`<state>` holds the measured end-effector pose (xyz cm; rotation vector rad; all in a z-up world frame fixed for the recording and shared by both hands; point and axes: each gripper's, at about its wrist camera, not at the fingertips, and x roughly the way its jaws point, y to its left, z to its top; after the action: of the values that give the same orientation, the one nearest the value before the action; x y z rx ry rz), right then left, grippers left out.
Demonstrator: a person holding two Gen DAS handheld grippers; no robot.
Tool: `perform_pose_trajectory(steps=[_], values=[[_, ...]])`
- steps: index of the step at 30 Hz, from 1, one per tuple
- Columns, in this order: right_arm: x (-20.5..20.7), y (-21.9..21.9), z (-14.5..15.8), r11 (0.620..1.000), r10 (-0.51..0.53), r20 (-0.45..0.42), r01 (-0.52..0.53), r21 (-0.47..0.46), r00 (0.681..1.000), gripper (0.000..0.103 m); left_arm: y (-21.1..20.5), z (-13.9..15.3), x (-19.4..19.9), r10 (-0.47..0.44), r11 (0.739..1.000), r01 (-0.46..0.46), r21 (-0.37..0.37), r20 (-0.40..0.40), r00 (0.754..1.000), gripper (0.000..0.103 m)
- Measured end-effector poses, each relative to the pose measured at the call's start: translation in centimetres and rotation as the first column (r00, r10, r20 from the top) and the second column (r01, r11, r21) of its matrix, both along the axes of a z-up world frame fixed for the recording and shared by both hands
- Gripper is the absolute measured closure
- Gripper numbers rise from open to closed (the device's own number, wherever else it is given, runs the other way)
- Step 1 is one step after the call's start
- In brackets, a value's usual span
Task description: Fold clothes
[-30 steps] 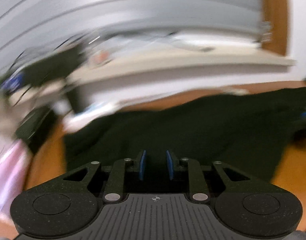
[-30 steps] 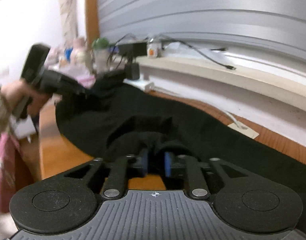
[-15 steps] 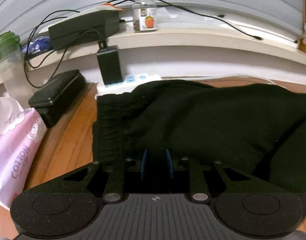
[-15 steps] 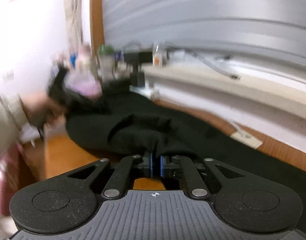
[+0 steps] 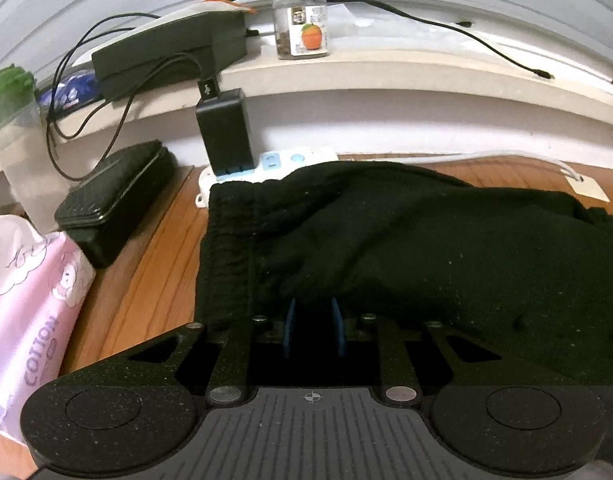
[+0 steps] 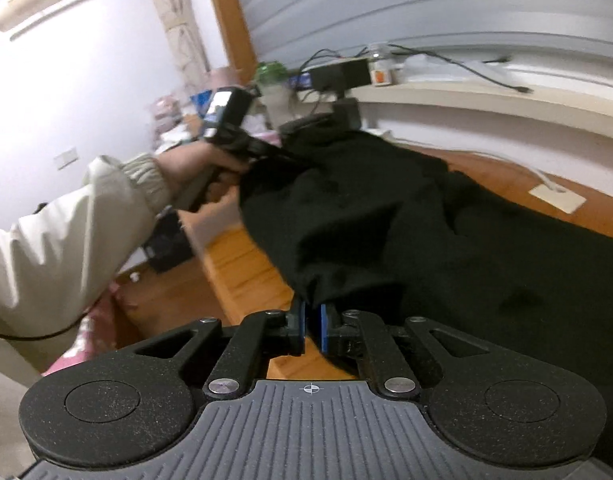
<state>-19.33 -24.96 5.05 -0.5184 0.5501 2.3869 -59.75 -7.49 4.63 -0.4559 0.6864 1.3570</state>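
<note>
Your right gripper [image 6: 312, 326] sits at bottom centre of its view; its fingers have just been closing and now pinch a bunched edge of the black garment [image 6: 406, 232]. The garment lies across the wooden surface [image 6: 242, 268], filling the centre and right of the frame. Your left gripper [image 5: 312, 326] shows blue fingers [image 5: 289, 328] set narrowly apart with dark cloth between them, gripping the garment beside its waistband [image 5: 230, 240]. In the right view, your left hand [image 6: 194, 164] appears at centre left.
</note>
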Motion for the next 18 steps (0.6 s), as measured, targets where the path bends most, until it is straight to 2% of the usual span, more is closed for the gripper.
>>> perform_pose_trajectory(steps=[2,4,6,8,10,15,18], values=[[0.0,-0.2,-0.1,0.999,-0.024,0.007,0.023,0.023,1.000,0.095,-1.2,0.5,-0.9,0.000,1.000,0.000,0.021,0.007,1.000,0.077],[-0.2,-0.4,0.1,0.999,-0.027,0.016,0.026,0.044,1.000,0.095,-3.4,1.2,-2.0,0.007,0.998,-0.010,0.064,0.051,0.999,0.073],[-0.3,-0.5,0.4,0.998,-0.035,0.011,0.034,0.057,0.999,0.095,-6.0,1.7,-3.0,0.016,0.993,-0.027,0.112,0.091,0.996,0.064],[-0.3,-0.6,0.6,0.997,-0.041,0.005,0.041,0.067,0.999,0.095,-8.2,2.0,-3.9,0.042,0.988,-0.059,0.142,0.119,0.992,0.045],[-0.3,-0.5,0.6,0.996,-0.047,-0.001,0.047,0.070,0.999,0.095,-9.5,1.9,-4.8,0.058,0.985,-0.081,0.150,0.147,0.987,0.038],[-0.3,-0.2,0.5,0.994,-0.072,0.004,0.071,0.087,0.997,0.094,-9.8,0.9,-5.3,0.064,0.989,-0.084,0.122,0.163,0.985,0.038],[-0.5,-0.3,0.3,0.993,-0.073,0.016,0.071,0.091,0.997,0.094,-9.4,0.2,-5.6,0.053,0.991,-0.077,0.112,0.201,0.978,0.039]])
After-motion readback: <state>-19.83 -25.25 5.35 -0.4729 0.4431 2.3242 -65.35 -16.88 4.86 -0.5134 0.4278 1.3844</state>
